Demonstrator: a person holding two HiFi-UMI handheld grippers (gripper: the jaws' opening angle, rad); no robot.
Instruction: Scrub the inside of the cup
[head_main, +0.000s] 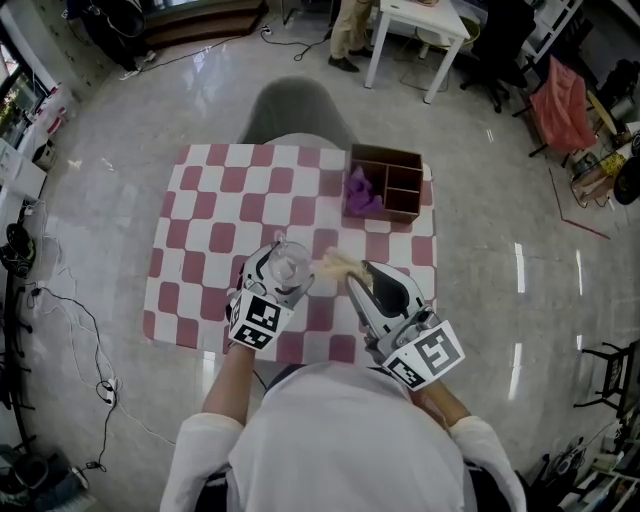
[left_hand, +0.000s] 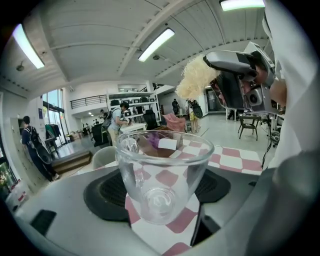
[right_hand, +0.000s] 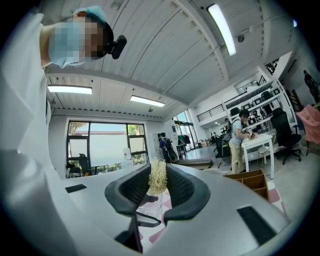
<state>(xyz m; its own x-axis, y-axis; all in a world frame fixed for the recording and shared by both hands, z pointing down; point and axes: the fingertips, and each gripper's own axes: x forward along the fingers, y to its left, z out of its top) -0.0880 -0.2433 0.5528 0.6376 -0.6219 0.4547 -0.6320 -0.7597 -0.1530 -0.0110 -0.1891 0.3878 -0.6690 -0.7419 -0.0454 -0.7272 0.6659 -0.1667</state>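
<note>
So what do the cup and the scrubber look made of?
The cup: clear, glossy, likely glass though hard plastic is possible; the checked cloth shows through it. The scrubber: pale, matte tuft of loose frizzy strands, probably plant fibre.

Plenty of open counter (head_main: 200, 240) ahead and left of the left claw (head_main: 284, 266); only the wooden box (head_main: 386, 183), well ahead of the right claw (head_main: 354, 276), blocks anything.

Cup (head_main: 287, 263) just left of scrubber (head_main: 336, 265), over table (head_main: 220, 200); box (head_main: 386, 152) behind, far right.
</note>
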